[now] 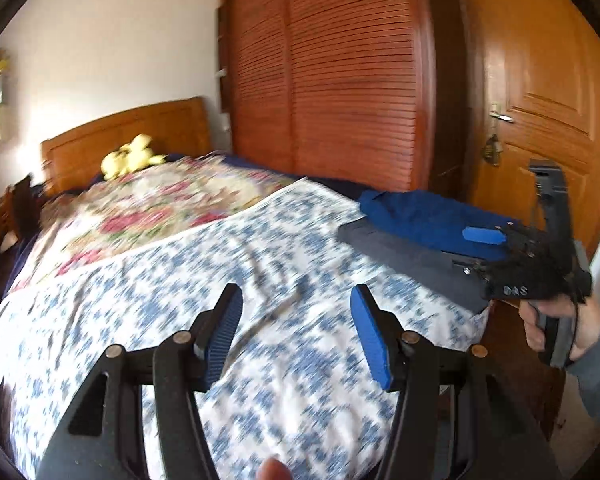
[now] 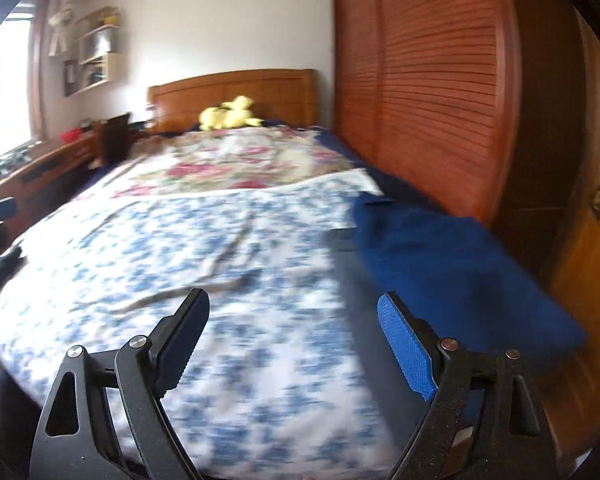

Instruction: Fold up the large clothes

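Observation:
A folded blue garment lies on a folded grey garment at the right edge of the bed; both show in the right wrist view, blue over grey. My left gripper is open and empty above the blue-and-white sheet. My right gripper is open and empty above the same sheet, just left of the stack. In the left wrist view the right gripper hovers over the stack, held by a hand.
A floral quilt covers the far half of the bed, with a yellow plush toy at the wooden headboard. A slatted wardrobe and a wooden door stand right. A desk stands left.

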